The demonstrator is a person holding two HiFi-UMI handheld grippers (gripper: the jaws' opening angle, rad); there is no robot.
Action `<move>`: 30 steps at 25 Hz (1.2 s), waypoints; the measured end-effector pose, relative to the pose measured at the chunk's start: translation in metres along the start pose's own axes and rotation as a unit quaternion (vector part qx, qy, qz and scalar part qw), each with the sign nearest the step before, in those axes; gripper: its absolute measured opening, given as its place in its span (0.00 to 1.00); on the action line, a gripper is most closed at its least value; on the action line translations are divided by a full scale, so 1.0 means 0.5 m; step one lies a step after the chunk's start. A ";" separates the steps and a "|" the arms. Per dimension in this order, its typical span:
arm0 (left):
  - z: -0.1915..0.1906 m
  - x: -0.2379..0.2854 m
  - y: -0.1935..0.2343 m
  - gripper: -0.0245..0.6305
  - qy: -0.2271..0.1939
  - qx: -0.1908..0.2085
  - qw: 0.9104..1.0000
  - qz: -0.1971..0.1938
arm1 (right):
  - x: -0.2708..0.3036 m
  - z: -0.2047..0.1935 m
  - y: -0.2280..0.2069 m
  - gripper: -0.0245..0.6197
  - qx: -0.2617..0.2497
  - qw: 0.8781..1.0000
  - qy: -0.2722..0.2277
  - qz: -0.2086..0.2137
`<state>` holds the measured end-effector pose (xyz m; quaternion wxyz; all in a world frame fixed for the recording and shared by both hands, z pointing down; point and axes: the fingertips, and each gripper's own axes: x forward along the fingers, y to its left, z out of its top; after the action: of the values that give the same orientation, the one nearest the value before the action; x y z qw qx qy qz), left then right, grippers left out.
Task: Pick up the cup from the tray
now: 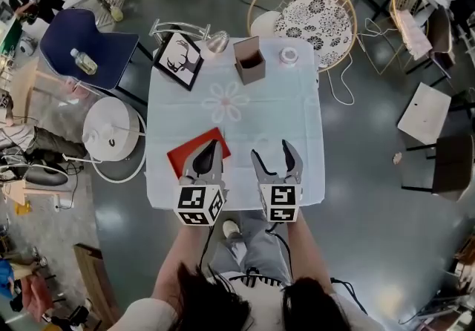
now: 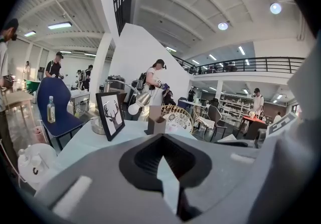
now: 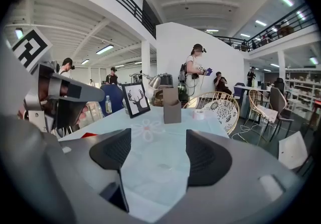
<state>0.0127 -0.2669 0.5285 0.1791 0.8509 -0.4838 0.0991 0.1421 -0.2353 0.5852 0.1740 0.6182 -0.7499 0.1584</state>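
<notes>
A small white cup (image 1: 289,55) stands at the far right of the light blue tablecloth (image 1: 245,118); it also shows small in the right gripper view (image 3: 199,114) and the left gripper view (image 2: 172,127). A flat red tray (image 1: 184,153) lies at the table's front left with nothing on its visible part. My left gripper (image 1: 209,147) hovers over the tray, jaws shut and empty (image 2: 163,140). My right gripper (image 1: 272,153) is beside it near the front edge, open and empty (image 3: 156,155). Both grippers are far from the cup.
At the back of the table are a framed deer picture (image 1: 178,60), a brown open box (image 1: 250,59) and a desk lamp (image 1: 215,41). A blue chair (image 1: 89,44) with a bottle and a white round stool (image 1: 111,129) stand left; a wicker chair (image 1: 315,14) stands behind.
</notes>
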 end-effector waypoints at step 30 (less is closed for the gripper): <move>0.089 -0.296 -0.137 0.04 -0.100 0.033 0.993 -0.050 | -0.311 0.153 0.173 0.07 -0.047 0.994 -0.094 -0.022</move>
<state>-0.0045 -0.1360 0.4229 0.1062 0.8850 -0.4527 0.0210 0.0794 -0.1185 0.4443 0.1356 0.6377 -0.7559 0.0603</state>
